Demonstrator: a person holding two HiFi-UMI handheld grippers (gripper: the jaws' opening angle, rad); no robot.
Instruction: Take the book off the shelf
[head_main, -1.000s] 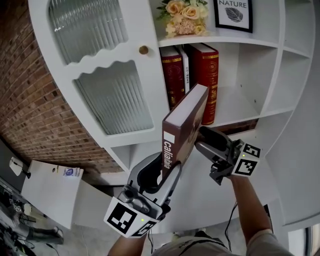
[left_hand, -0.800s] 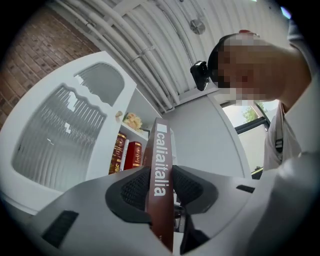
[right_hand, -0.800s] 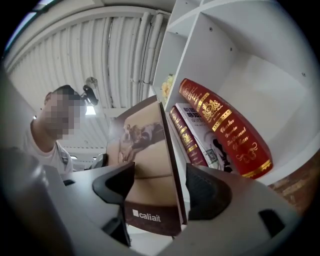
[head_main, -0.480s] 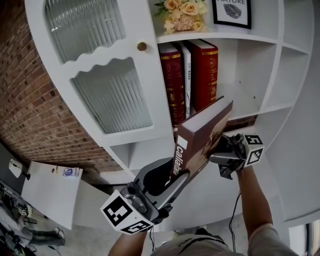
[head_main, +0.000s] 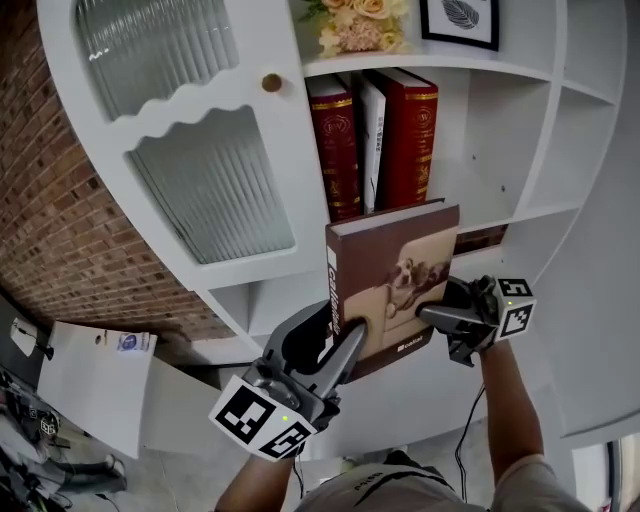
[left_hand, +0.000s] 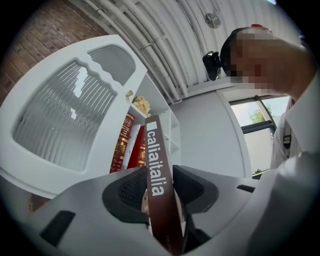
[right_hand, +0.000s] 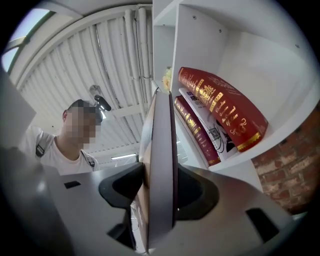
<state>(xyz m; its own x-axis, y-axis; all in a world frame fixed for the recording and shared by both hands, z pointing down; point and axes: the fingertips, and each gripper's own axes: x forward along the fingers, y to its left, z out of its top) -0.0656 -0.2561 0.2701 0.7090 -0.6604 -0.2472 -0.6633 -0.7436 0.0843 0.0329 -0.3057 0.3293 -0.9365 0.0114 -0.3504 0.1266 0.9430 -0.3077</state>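
A brown book (head_main: 395, 280) with a dog on its cover hangs in front of the white shelf (head_main: 480, 225), clear of it, cover facing me. My left gripper (head_main: 335, 335) holds its spine edge at the lower left; the spine (left_hand: 157, 185) stands between the pads, whose jaws are opening slightly. My right gripper (head_main: 432, 310) is at the book's lower right edge. In the right gripper view the book's edge (right_hand: 161, 165) fills the gap of the right gripper (right_hand: 160, 192), whose jaws are closing with both pads against it.
Two red books (head_main: 335, 150) (head_main: 410, 140) and a thin white one (head_main: 372, 140) stand on the shelf behind. A cabinet door with ribbed glass (head_main: 210, 180) and a knob (head_main: 271, 83) is at left. Flowers (head_main: 360, 25) and a framed picture (head_main: 460, 20) sit above. Brick wall (head_main: 60, 220) lies far left.
The book has swung from spine-up and tilted to cover-facing and sunk lower. The right gripper has shifted onto the book's lower right edge and closed on it.
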